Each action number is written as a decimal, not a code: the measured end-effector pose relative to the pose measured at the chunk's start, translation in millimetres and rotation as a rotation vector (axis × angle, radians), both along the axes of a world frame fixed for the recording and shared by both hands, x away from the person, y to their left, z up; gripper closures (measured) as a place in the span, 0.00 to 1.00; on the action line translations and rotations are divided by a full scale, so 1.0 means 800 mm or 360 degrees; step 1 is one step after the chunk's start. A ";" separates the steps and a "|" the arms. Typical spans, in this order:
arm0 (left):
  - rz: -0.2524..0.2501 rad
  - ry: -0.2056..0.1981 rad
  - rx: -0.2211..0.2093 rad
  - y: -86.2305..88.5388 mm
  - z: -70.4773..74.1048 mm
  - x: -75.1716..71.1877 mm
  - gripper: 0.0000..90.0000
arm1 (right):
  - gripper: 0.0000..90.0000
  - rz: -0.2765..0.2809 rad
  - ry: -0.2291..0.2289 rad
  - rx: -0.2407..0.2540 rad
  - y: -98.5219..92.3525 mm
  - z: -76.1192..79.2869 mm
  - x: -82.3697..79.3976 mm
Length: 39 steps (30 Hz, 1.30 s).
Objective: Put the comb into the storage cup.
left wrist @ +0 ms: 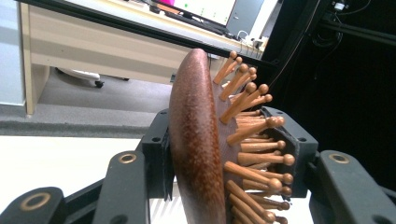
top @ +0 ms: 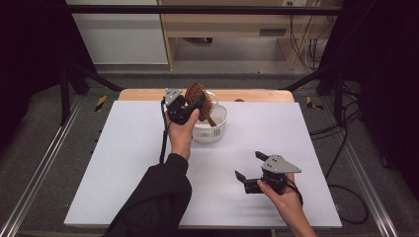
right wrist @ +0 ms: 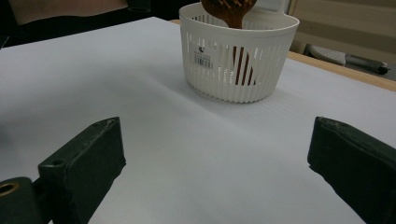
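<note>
A brown wooden hairbrush [top: 195, 92] with round-tipped pegs stands upright in a white slatted basket [top: 218, 126] at the back middle of the table. My left gripper [top: 191, 104] is shut on the brush head, and in the left gripper view one pad lies against the brush's [left wrist: 196, 140] smooth back while the other meets the peg tips. In the right gripper view the brush handle [right wrist: 240, 65] shows through the slats of the basket [right wrist: 210, 70]. My right gripper [top: 248, 164] rests low over the near right of the table, open, with nothing between its jaws [right wrist: 217, 128].
A white sheet [top: 123, 163] covers the table, with a wooden edge strip [top: 257, 95] at the back. Beyond the table are a desk and cables on the floor. Metal rails run along both sides.
</note>
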<state>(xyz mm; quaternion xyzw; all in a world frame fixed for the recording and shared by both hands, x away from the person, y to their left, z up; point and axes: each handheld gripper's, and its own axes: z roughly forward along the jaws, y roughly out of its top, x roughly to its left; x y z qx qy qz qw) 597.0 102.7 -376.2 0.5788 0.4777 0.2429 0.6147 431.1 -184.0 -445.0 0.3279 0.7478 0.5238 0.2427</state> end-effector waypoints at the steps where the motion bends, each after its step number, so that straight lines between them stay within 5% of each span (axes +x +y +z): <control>1: -0.0005 0.0005 0.0001 0.001 0.000 0.000 0.54 | 0.05 0.0000 0.0001 -0.0002 0.000 0.000 0.000; 39: 0.0015 0.0104 -0.0069 0.039 -0.019 0.009 0.51 | 0.05 0.0008 0.0000 -0.0021 0.004 -0.002 0.000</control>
